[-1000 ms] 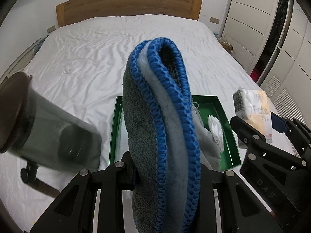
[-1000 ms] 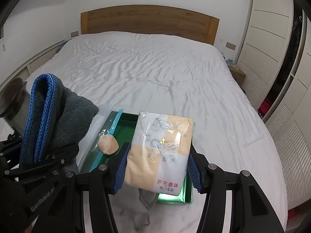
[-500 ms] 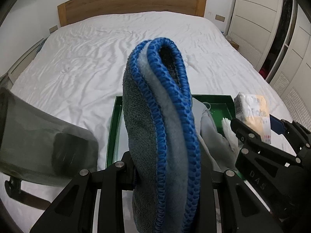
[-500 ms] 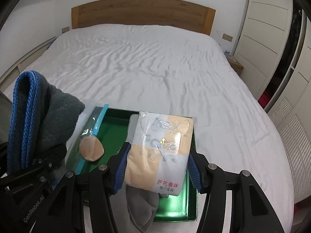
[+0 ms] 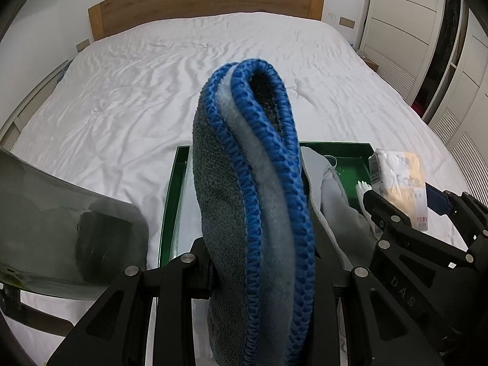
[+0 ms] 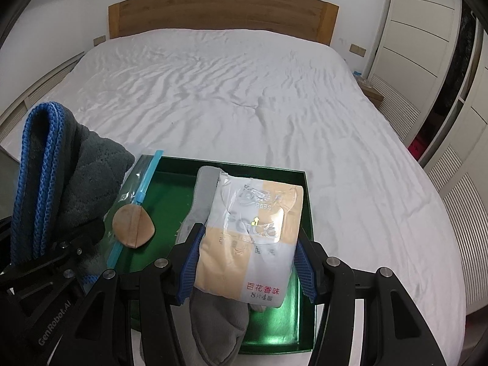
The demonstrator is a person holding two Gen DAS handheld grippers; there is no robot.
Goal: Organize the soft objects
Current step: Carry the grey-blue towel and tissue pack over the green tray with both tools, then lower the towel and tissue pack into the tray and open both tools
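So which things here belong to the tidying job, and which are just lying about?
In the job:
- folded grey towel with blue edging, left gripper
- tissue pack, right gripper
- green tray
- grey sock

Lying about:
- wooden headboard
- white wardrobe

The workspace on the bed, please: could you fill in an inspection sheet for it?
Surface: white bed sheet, wrinkled; green tray resting on it.
Job's things: folded grey towel with blue edging in the left tool; tissue pack in the right tool, over the tray; grey sock in the tray.
Clutter: clear zip bag on the tray's left edge, tan pad on it.
Grippers: both tools clamped on their loads.
Cables: nothing seen.
Surroundings: wooden headboard, white wardrobe.
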